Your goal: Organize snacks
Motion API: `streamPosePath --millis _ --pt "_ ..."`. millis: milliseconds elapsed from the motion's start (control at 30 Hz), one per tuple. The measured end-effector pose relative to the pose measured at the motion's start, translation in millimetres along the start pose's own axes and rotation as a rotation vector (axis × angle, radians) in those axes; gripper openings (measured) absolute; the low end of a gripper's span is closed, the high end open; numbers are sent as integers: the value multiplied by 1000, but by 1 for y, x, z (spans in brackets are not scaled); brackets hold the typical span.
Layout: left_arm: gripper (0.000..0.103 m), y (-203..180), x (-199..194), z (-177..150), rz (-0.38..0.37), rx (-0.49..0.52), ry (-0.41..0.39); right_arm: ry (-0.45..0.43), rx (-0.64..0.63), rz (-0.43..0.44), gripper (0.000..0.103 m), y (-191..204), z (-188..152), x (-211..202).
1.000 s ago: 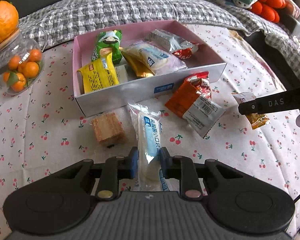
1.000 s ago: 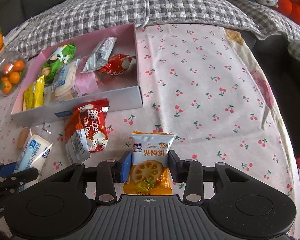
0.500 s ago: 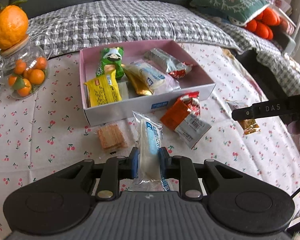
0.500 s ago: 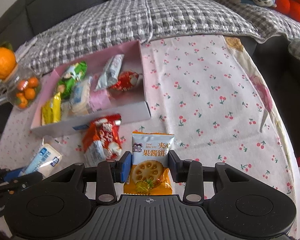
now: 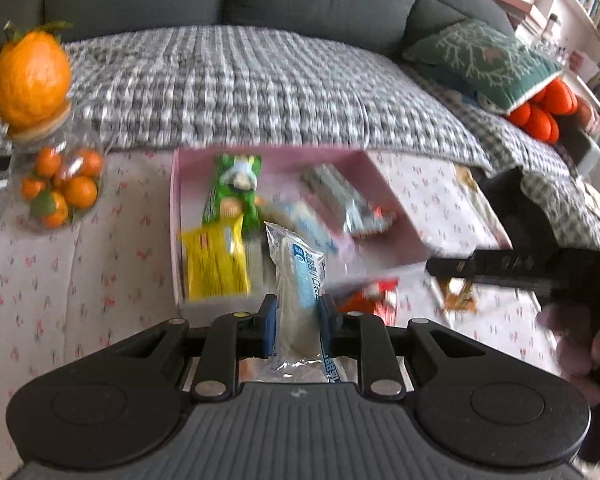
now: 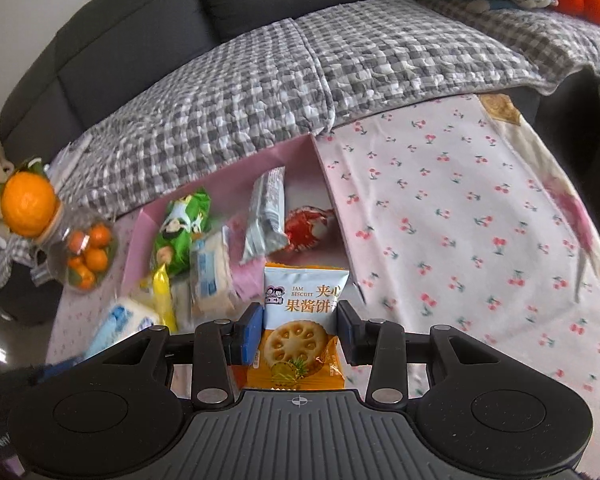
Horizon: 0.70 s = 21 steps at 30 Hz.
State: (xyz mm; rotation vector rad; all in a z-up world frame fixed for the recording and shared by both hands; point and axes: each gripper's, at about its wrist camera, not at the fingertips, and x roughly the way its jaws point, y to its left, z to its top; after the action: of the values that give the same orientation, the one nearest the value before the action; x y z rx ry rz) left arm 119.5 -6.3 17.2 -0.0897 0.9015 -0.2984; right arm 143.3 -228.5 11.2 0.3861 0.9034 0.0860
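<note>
Pink box [image 6: 320,160], left tongs [image 5: 298,322] gripping one clear packet [image 5: 300,280]; right tongs [image 6: 299,330] gripping one biscuit packet [image 6: 304,300]

One pink box [image 6: 328,172]. Two grippers, left [image 5: 297,320] and right [image 6: 297,330], one packet in each. One jar [image 6: 82,254] of small oranges. One big orange [image 6: 29,204]. One green cushion [image 5: 484,60].

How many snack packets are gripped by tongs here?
2: a clear blue-labelled packet in the left tongs, a jam biscuit packet in the right tongs. Neither is hidden.
</note>
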Motion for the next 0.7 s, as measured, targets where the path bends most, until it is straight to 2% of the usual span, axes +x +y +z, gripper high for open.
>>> streamPosePath --millis 133,400,700 --pt "20 1 17 15 0 -6 -29 -1 9 -2 38 3 10 17" --pt "20 3 60 37 35 21 -35 -2 -8 -6 38 6 24 40" --pt "20 14 85 52 56 22 -40 -18 -27 -5 38 6 32 55"
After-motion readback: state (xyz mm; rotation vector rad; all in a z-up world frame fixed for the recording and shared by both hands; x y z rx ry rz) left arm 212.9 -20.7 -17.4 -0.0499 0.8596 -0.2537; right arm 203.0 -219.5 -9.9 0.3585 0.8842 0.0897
